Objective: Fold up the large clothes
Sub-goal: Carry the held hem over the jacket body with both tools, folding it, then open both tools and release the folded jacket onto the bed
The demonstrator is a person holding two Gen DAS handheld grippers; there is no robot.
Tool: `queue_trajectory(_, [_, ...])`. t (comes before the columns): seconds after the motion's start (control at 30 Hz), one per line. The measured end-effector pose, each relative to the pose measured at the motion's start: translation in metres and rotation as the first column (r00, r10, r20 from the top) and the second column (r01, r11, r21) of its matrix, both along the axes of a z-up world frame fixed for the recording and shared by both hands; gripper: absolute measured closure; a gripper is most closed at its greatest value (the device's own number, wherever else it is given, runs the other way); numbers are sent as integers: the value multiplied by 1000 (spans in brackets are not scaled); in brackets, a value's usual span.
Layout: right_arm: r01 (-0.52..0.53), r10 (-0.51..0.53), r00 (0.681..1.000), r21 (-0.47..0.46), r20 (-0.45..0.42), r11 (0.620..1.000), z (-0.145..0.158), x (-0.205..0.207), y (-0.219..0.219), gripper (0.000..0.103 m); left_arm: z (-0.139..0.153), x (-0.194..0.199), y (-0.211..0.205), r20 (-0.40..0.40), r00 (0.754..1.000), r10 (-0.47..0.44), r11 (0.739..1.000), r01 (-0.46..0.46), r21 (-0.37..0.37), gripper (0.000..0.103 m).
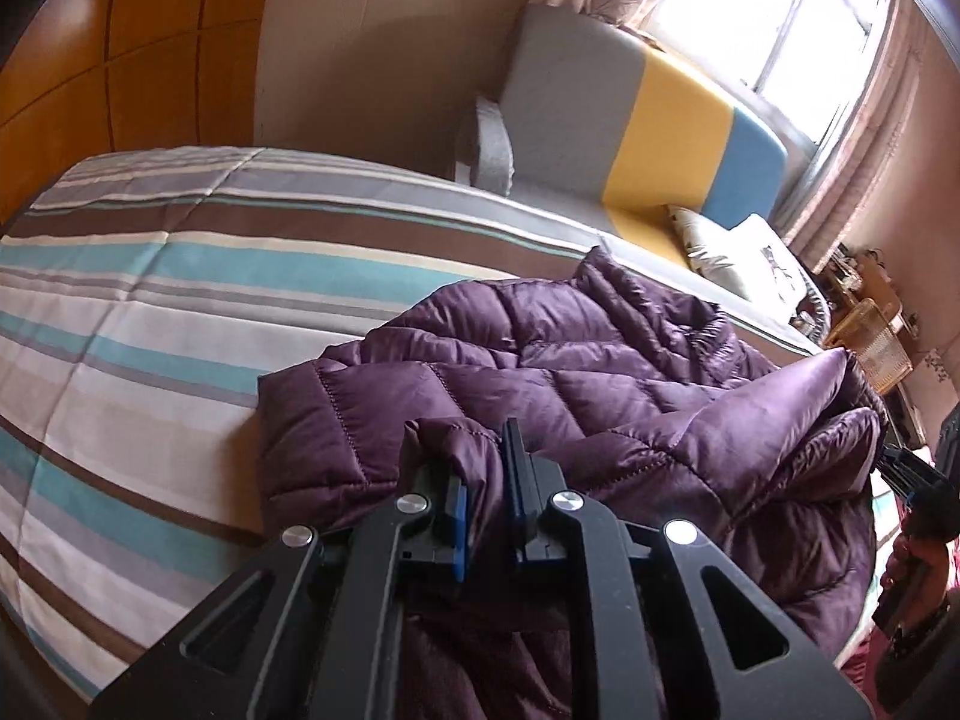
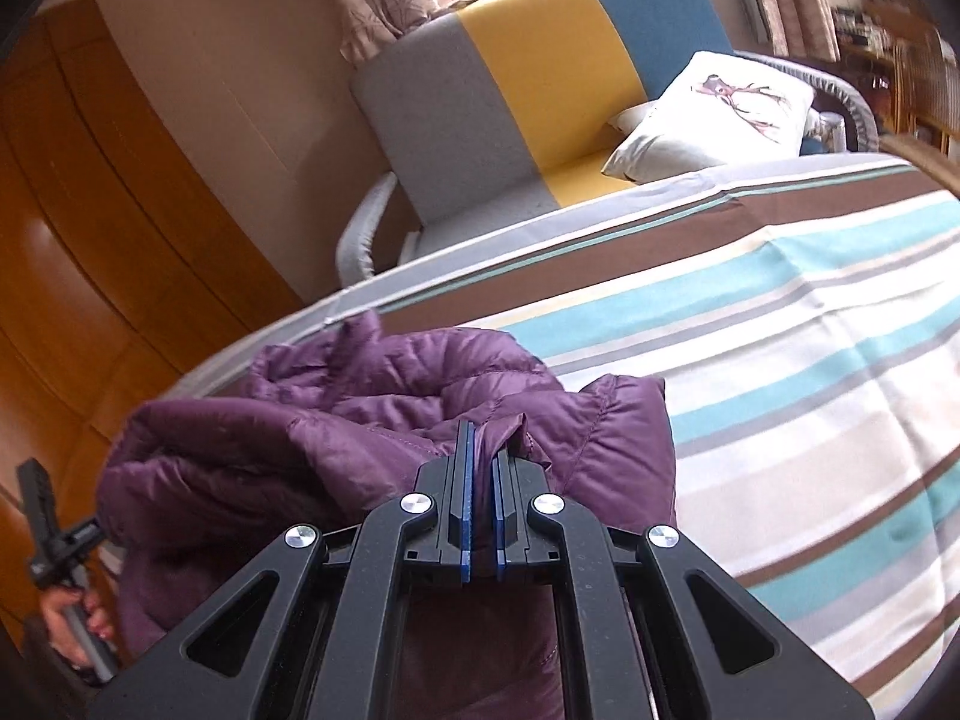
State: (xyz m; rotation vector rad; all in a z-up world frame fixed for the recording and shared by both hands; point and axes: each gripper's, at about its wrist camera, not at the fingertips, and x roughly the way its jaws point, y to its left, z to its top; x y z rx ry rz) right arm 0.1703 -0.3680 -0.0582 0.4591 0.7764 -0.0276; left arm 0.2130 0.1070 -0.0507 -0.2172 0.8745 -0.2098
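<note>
Shiny purple quilted jacket (image 1: 558,360), rumpled across a striped bedspread (image 1: 150,312). Pinched at its edge by left gripper (image 1: 483,468) and right gripper (image 2: 483,450), both clamped on fabric.

- No words, labels, brand names, numbers or signs can be read in either wrist view.
- The white cushion (image 2: 717,105) carries only a printed bird-on-branch picture.

A glossy purple quilted puffer jacket (image 1: 576,372) lies crumpled and bunched on a striped bed cover, one edge seemingly lifted; its stitched panels are rumpled, apparently partly doubled over.
</note>
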Motion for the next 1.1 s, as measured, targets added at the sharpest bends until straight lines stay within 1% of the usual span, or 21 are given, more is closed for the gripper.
queue_trajectory(0.13, [20,-20,999,-22,-31,1000,-17,12,2,98,-12,14,-4,-29,999,19,1000,-19,-17,91])
queue_trajectory(0.2, [32,-32,999,-15,-38,999,-23,17,2,98,-14,18,-6,-37,999,16,1000,-17,-17,89])
queue_trajectory(0.3, [41,-40,999,37,-36,998,-30,18,-2,96,-15,19,-8,-42,999,9,1000,-11,-29,85])
queue_trajectory(0.37, [43,-42,999,98,-13,994,-28,14,-8,96,-13,17,-5,-38,999,7,998,-9,-58,75])
queue_trajectory(0.4, [45,-45,999,120,1,992,-26,12,-11,91,-10,15,-2,-32,999,13,996,-16,-85,72])
queue_trajectory(0.43, [48,-51,998,144,20,988,-23,9,-15,77,-7,12,2,-18,1000,25,993,-27,-111,65])
queue_trajectory(0.47, [57,-64,997,162,43,985,-18,5,-19,63,-4,10,6,-6,999,36,992,-37,-124,52])
queue_trajectory(0.5, [78,-92,993,168,78,983,-11,-2,-24,40,0,6,10,12,998,60,990,-58,-127,48])
queue_trajectory(0.53, [88,-108,988,169,115,982,-4,-8,-27,36,2,4,12,26,997,74,990,-70,-126,41])
queue_trajectory(0.57, [81,-105,986,170,133,982,1,-11,-29,36,6,2,14,45,994,97,990,-92,-107,29])
queue_trajectory(0.6, [78,-98,986,150,133,986,6,-14,-29,36,12,-2,17,80,988,134,989,-128,-73,25])
queue_trajectory(0.63, [80,-95,988,123,123,989,10,-15,-28,36,17,-7,20,118,980,158,987,-152,-57,23])
queue_trajectory(0.7, [56,-64,993,84,99,995,13,-18,-24,37,23,-14,25,149,972,180,983,-174,-52,23])
queue_trajectory(0.77, [27,-30,997,36,71,999,13,-21,-16,40,24,-18,26,145,976,163,986,-159,-42,22])
queue_trajectory(0.83, [-17,18,999,-20,33,1000,10,-25,-7,44,19,-25,20,137,983,125,992,-126,-4,21])
queue_trajectory(0.9, [-36,34,999,-96,-28,995,2,-25,3,45,10,-28,13,115,990,78,996,-83,40,21])
queue_trajectory(0.97, [-43,32,996,-136,-84,990,-8,-23,7,55,-7,-25,3,56,998,41,995,-45,85,23])
queue_trajectory(1.0, [-44,29,994,-138,-108,990,-15,-22,9,65,-15,-22,0,22,999,29,994,-31,102,24])
queue_trajectory(1.03, [-51,37,992,-119,-117,992,-20,-21,9,84,-23,-19,-5,-13,1000,20,993,-18,114,41])
queue_trajectory(1.07, [-69,58,991,-93,-117,993,-22,-20,12,91,-28,-17,-7,-37,999,5,996,-1,89,67])
queue_trajectory(1.1, [-70,59,992,-102,-108,992,-20,-20,16,95,-28,-19,-10,-44,999,-3,998,6,67,74])
